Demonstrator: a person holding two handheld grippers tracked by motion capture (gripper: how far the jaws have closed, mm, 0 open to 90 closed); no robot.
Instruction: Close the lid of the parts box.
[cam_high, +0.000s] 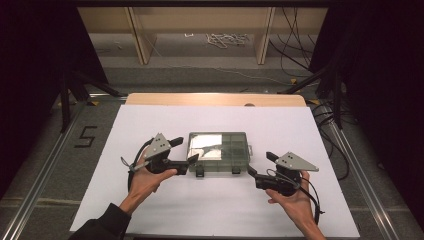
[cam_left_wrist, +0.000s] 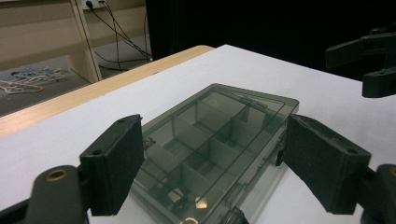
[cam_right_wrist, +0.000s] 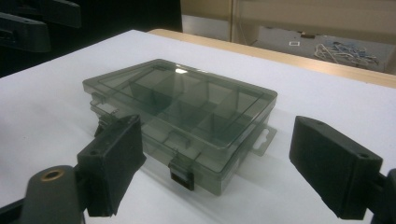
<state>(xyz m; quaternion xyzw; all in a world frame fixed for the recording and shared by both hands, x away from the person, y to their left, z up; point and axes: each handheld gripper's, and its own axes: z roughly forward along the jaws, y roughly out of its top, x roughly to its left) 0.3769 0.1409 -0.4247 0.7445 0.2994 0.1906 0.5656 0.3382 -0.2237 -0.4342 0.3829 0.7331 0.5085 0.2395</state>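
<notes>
A smoky clear compartment box (cam_high: 218, 152), lid down, lies mid-worktop (cam_high: 150, 120) on white sheet, toward the near edge. Left gripper (cam_high: 184, 149) at its left end, fingers released, nothing between them; right gripper (cam_high: 260, 165) just off its right, fingers likewise spread. Cables (cam_high: 295, 45) and rope (cam_high: 227, 39) litter the floor beyond the far edge

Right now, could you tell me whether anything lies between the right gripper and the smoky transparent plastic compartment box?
Nothing visible does: only bare white table cover separates the right gripper from the smoky transparent plastic compartment box, whose lid is down.
</notes>
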